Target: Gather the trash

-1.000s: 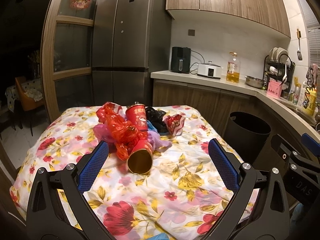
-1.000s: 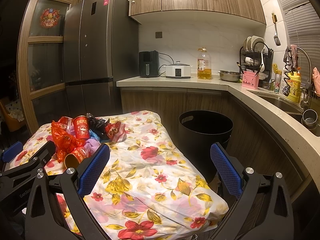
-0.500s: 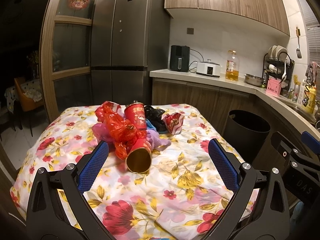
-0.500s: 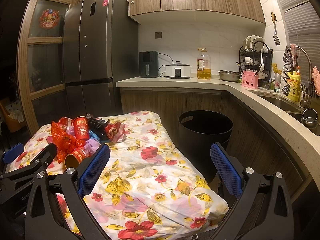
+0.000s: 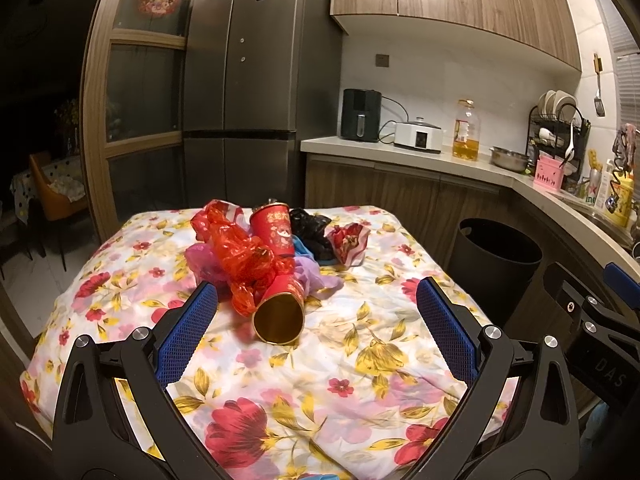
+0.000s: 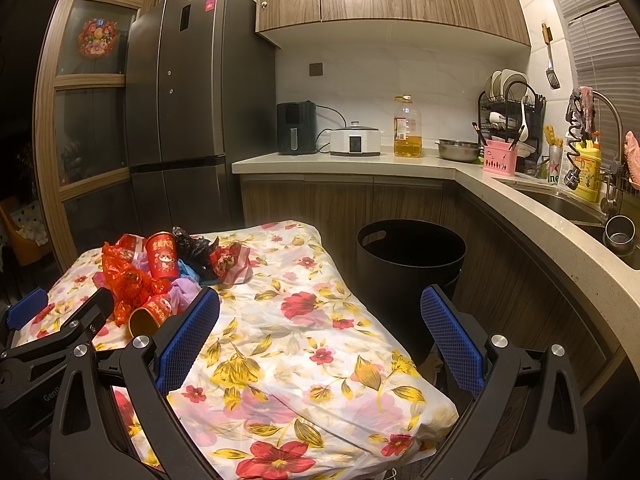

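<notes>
Left wrist: left gripper (image 5: 316,320) jaws wide, empty.

Red-and-gold cups (image 5: 276,276), crumpled red plastic (image 5: 240,254), black bin (image 6: 408,276), white floral-print tablecloth (image 5: 360,344), blue-padded jaws.

The rear halves of both gripper frames are cut off by the lower picture edges. The blue bag (image 5: 299,245) is mostly hidden behind the upright cup (image 5: 273,229) and the black bag (image 5: 313,232). Print on the cup is too small to read. The bin (image 6: 410,276) interior is dark; its contents cannot be told.
</notes>
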Demonstrator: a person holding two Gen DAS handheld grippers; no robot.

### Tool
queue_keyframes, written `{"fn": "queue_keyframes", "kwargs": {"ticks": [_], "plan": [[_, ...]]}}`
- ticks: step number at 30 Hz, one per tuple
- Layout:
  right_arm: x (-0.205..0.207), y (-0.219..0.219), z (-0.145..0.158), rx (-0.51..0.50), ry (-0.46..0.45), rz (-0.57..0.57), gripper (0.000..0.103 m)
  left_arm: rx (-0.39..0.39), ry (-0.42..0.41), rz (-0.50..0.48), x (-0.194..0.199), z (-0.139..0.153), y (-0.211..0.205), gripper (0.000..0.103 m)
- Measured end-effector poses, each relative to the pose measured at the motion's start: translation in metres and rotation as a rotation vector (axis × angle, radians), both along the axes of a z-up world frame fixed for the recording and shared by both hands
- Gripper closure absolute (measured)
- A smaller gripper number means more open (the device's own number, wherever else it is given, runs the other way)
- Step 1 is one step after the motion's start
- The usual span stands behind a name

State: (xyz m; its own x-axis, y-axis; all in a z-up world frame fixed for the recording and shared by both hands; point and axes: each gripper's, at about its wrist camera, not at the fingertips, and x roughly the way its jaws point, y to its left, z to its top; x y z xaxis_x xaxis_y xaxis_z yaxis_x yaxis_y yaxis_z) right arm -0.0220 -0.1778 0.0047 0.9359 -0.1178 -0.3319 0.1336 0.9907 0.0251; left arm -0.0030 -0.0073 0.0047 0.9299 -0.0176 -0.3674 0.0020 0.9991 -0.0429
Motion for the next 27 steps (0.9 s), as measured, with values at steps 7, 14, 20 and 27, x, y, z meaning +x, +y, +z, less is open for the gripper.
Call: {"fn": "queue_keyframes", "kwargs": {"ticks": [7,14,20,27], "plan": [[-0.0003,-0.0002,-0.0002,0.000,-0.002,0.000,0.005,-0.004,0.004,-0.003,-0.0002,-0.0014,0.0002,0.005],[-0.0003,-0.0006,-0.0003,0.001,-0.001,0.000,0.005,-0.004,0.004,-0.004,-0.0001,-0.0010,0.0004,0.005],[-0.0005,0.0000,-0.0009,0.002,0.000,0.000,0.005,-0.002,0.004,-0.003,-0.0002,-0.0011,0.0001,0.005],[-0.0003,0.0001,-0.0014,0.003,0.001,0.002,0.005,-0.005,0.002,-0.003,-0.0001,-0.0014,0.0003,0.005]]}}
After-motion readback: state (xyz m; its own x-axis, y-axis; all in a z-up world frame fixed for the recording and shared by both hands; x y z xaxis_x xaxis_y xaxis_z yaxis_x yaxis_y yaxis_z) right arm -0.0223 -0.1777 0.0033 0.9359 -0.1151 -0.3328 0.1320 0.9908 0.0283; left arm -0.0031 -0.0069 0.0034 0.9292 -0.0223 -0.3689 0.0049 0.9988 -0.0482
